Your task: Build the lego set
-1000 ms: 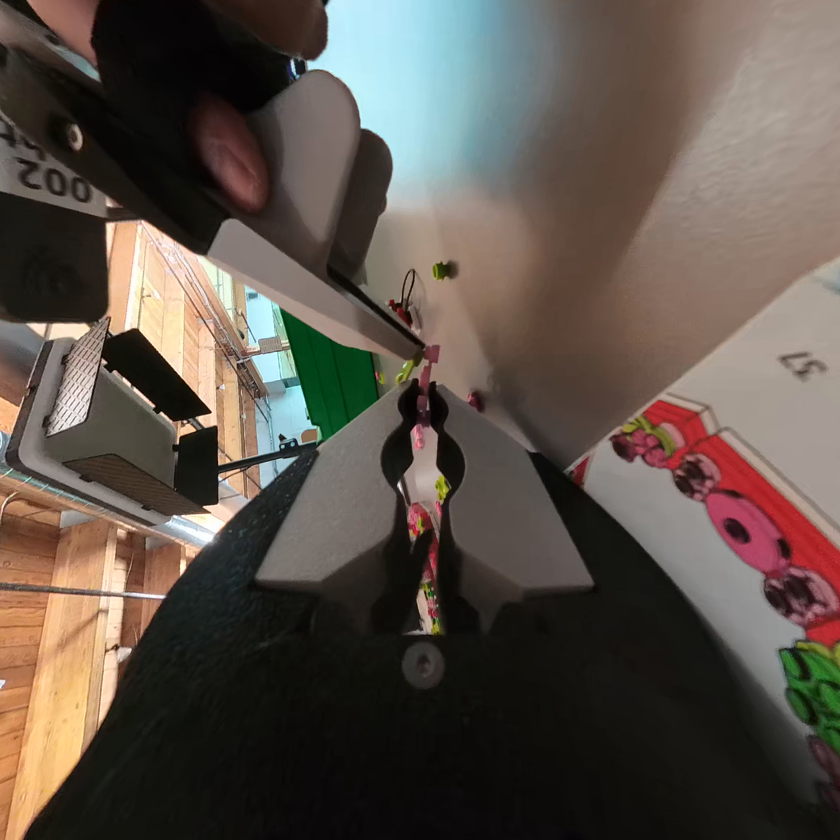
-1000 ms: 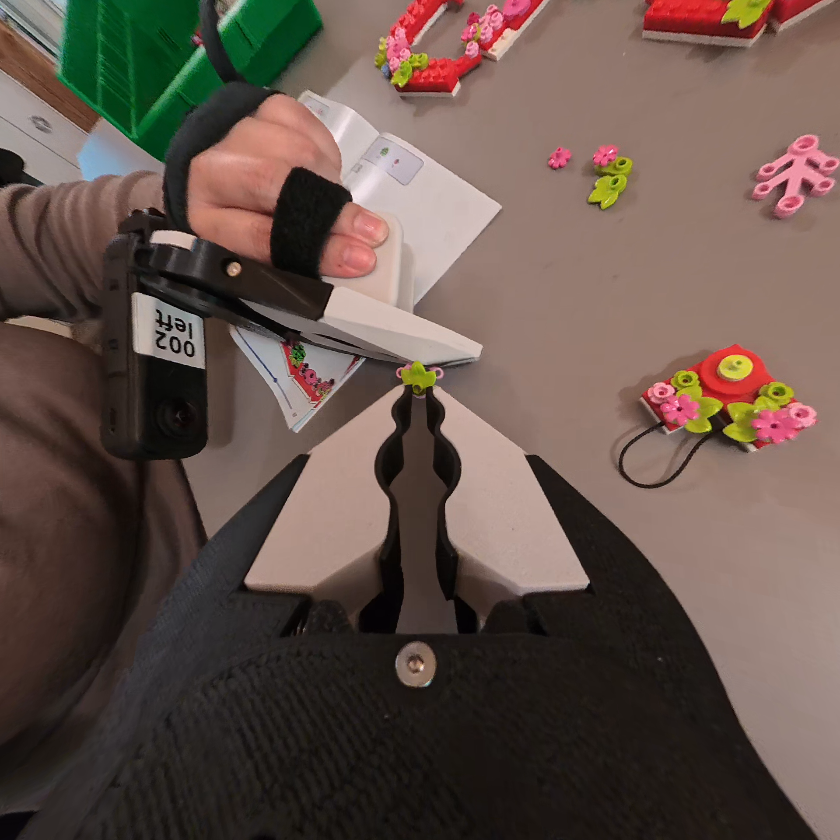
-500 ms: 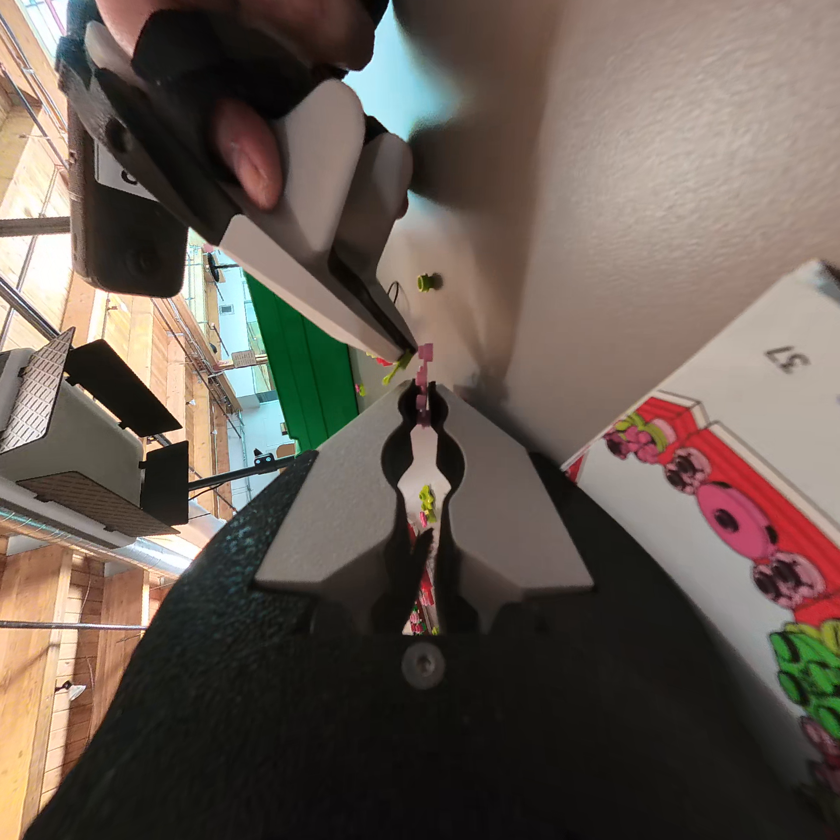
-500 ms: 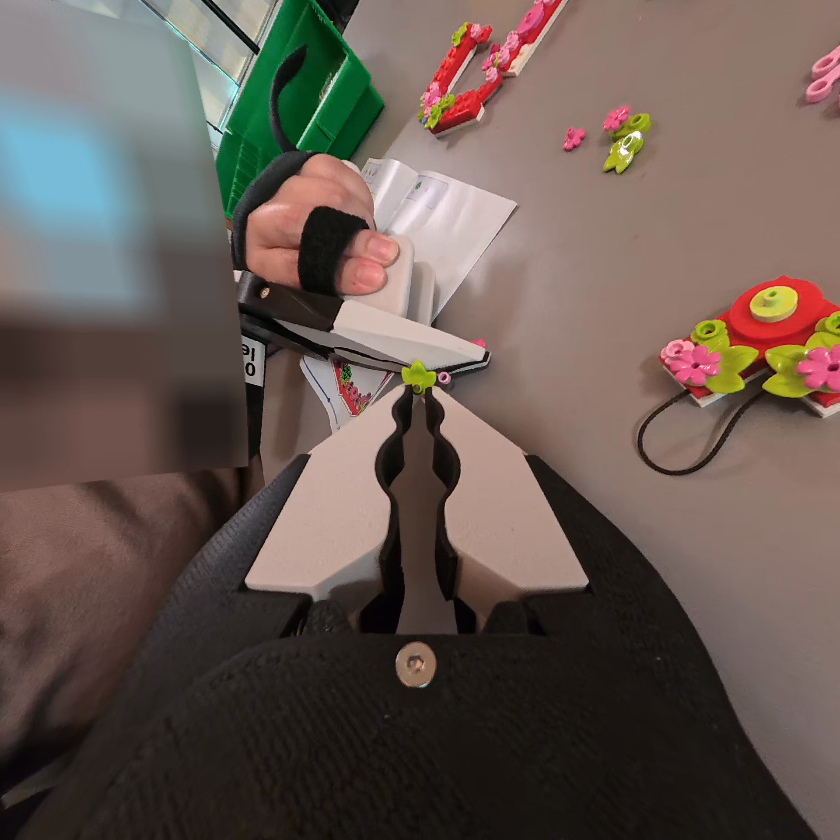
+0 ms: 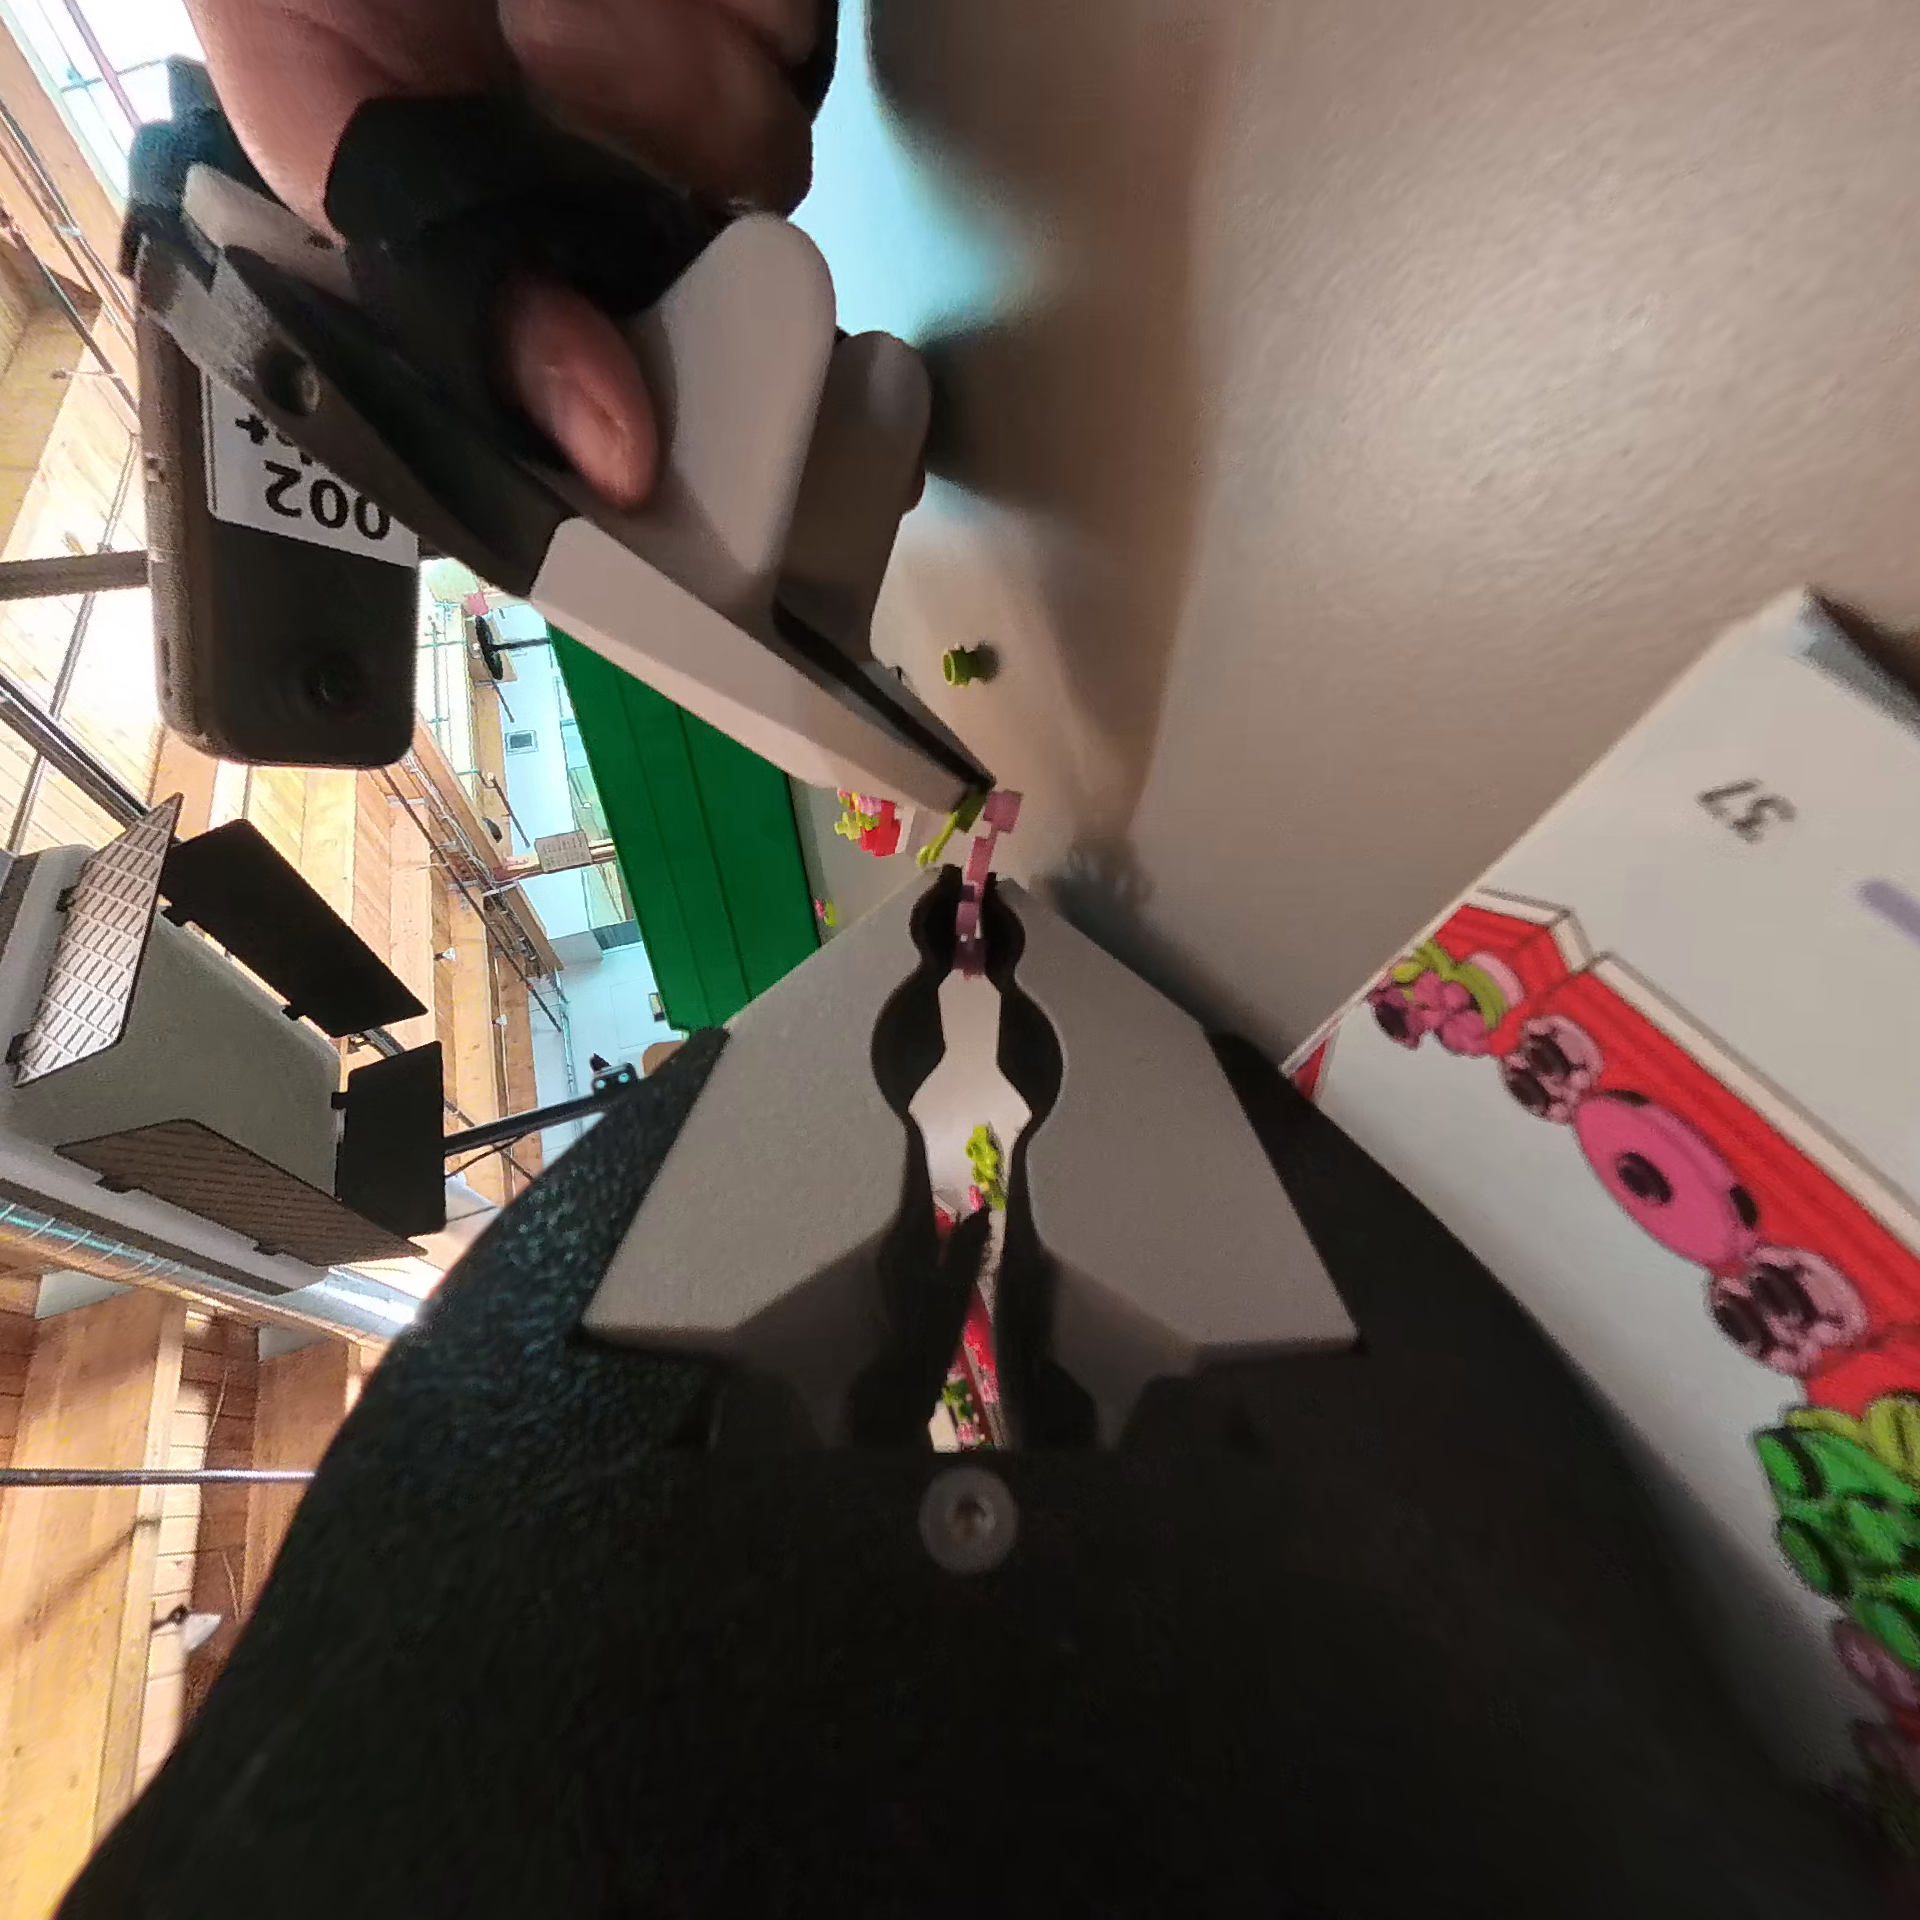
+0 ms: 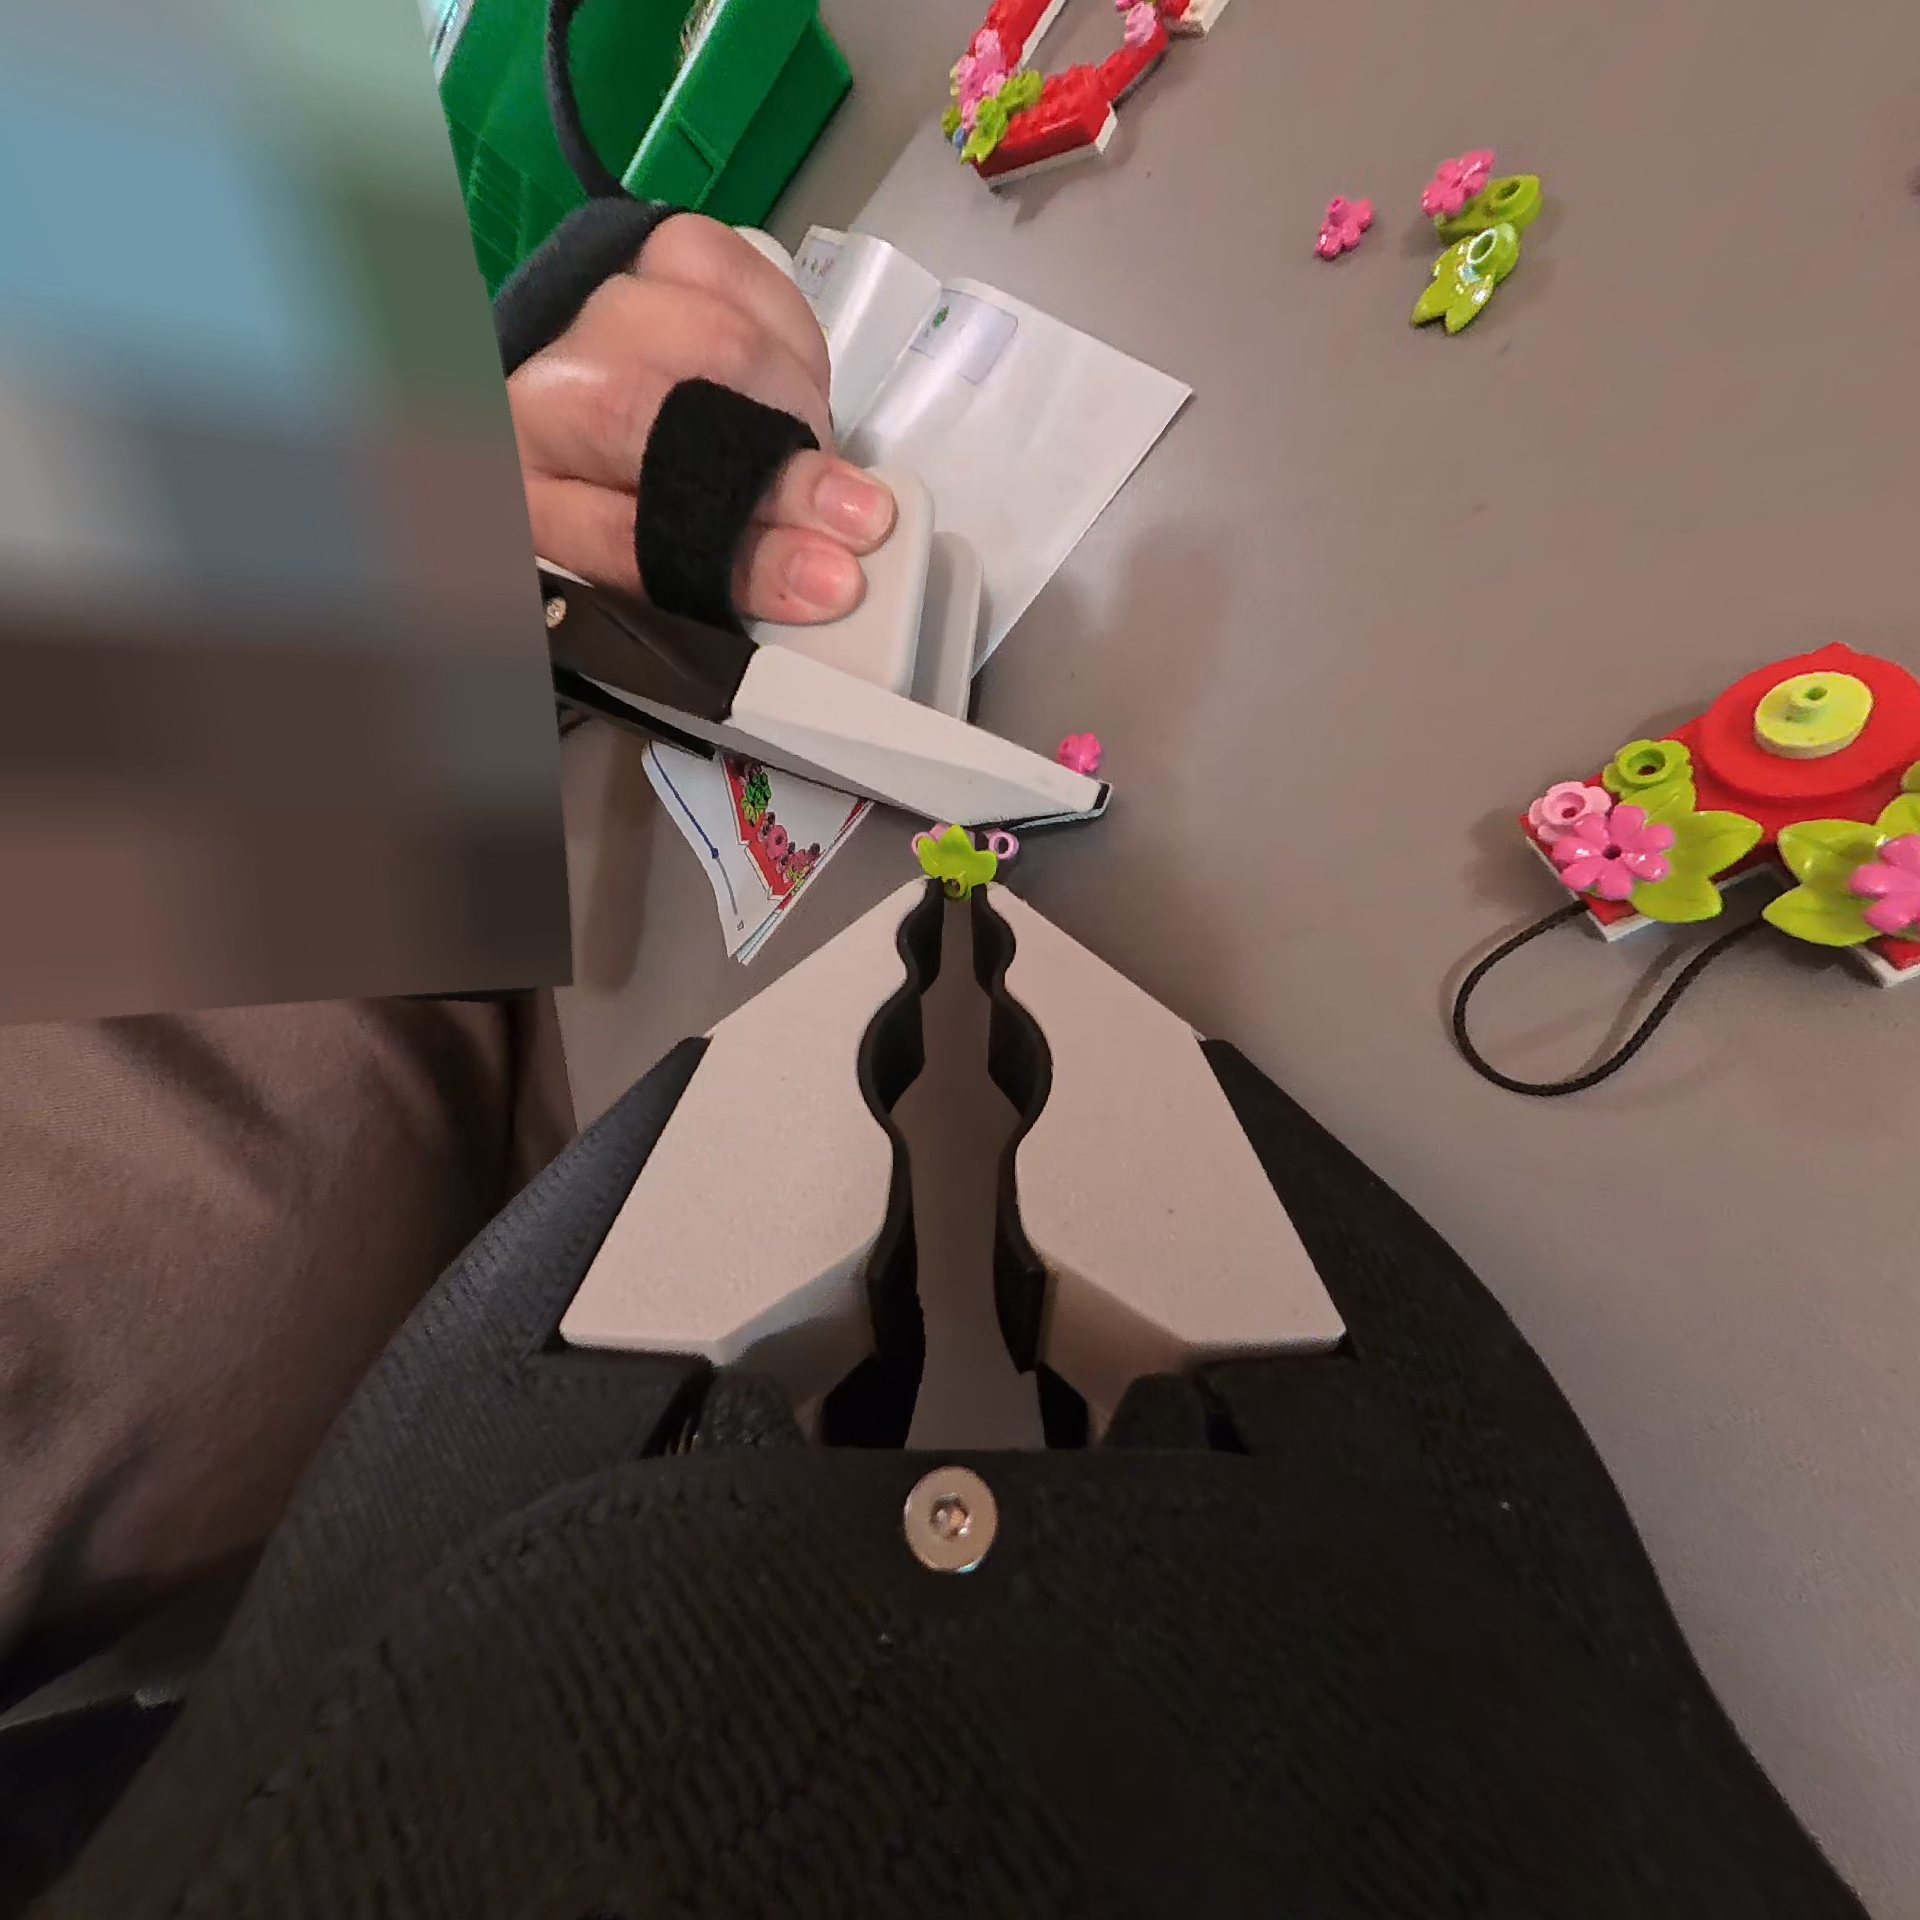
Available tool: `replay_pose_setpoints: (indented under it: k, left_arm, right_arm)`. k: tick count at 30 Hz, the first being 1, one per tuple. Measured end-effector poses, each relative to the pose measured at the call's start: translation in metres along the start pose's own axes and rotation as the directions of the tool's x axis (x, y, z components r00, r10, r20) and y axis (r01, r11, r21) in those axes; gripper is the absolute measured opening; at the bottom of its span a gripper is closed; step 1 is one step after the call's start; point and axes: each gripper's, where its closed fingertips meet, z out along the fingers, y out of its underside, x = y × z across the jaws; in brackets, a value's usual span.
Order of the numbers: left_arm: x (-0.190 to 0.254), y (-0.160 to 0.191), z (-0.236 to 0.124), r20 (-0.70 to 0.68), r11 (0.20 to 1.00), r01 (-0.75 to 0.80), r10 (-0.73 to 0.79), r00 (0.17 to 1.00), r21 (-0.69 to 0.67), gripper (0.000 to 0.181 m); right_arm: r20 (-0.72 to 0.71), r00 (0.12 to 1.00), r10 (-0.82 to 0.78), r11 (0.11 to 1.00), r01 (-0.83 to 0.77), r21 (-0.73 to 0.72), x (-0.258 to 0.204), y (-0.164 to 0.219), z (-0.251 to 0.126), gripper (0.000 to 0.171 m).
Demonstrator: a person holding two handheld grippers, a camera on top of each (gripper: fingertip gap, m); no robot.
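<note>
My left gripper is shut on a small pink stem piece that sticks out past its tips. My right gripper is shut on a lime green leaf piece. The two grippers meet tip to tip in the air above the grey table, with the leaf against the pink stem, whose loops show behind the leaf. In the left wrist view the right gripper comes in from the upper left with the leaf. In the right wrist view the left gripper comes in from the left.
An open instruction booklet lies under the grippers. A red build with flowers, leaves and a black cord sits at the right. Another red and white build, loose flowers and leaves and a green bin are farther back. My left and right fingertips are right by each other.
Both grippers stay shut and tip to tip. The left gripper's tip has slid right past the leaf in the right wrist view. Both views have shifted, and a pink flower on the table now shows.
</note>
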Motion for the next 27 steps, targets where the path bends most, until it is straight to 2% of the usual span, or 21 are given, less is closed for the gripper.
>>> replay_pose_setpoints:
  k: [15,27]
  left_arm:
    - [0.002,-0.007,0.000,-0.031,0.991,-0.137,0.137,0.990,0.014,0.001]
    - [0.003,-0.004,0.000,-0.035,0.998,-0.069,0.069,0.997,0.003,0.001]
  right_arm:
    - [-0.036,0.999,-0.039,0.997,0.037,-0.070,0.004,0.011,-0.001,0.003]
    - [-0.023,0.999,-0.028,0.998,0.027,-0.049,0.001,0.008,0.003,0.003]
